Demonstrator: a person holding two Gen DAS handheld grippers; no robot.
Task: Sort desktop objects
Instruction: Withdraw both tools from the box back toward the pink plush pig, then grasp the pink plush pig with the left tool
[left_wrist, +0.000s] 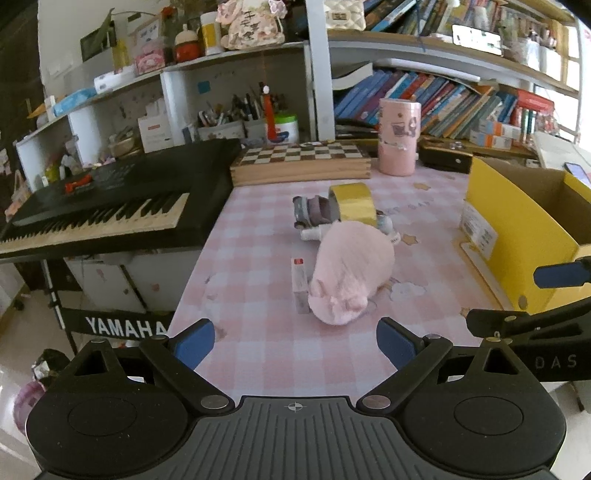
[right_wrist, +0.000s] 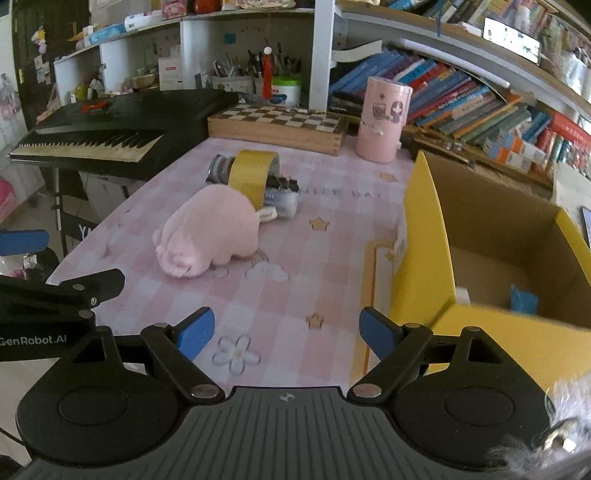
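Grippers: we count two, each with two blue-padded fingers. The left gripper (left_wrist: 295, 345) stands spread with nothing between its pads; the right gripper (right_wrist: 286, 332) likewise stands spread and bare.

Soft toys: one, a pink plush toy (left_wrist: 351, 273), lying on the checked tablecloth (left_wrist: 258, 354).

Tape rolls: one yellow tape roll (left_wrist: 352, 202), standing on its edge, at about 12 o'clock beyond the plush toy and touching its far end.

Small clutter: we see a grey jar-like item (left_wrist: 310, 212) on its side behind the tape roll and a white tube (left_wrist: 312, 233) beside it; in the right wrist view some black clips (right_wrist: 282, 182) lie there too. We cannot give an exact count for this heap.

Small boxes: one, a red-and-white small box (left_wrist: 300, 284), flat against the toy at its 9 o'clock in the left wrist view.

Cardboard boxes: one yellow cardboard box (right_wrist: 424, 236), open on top.

Toy relative to left gripper: at 12 o'clock, slightly toward 1, near the fingertips but apart from them.

Toy relative to right gripper: at about 11 o'clock, well apart.

Box relative to right gripper: at 2 o'clock, just beside the right finger.

Background: one keyboard (left_wrist: 110, 199), one chessboard case (left_wrist: 299, 162), one pink canister (left_wrist: 399, 136).
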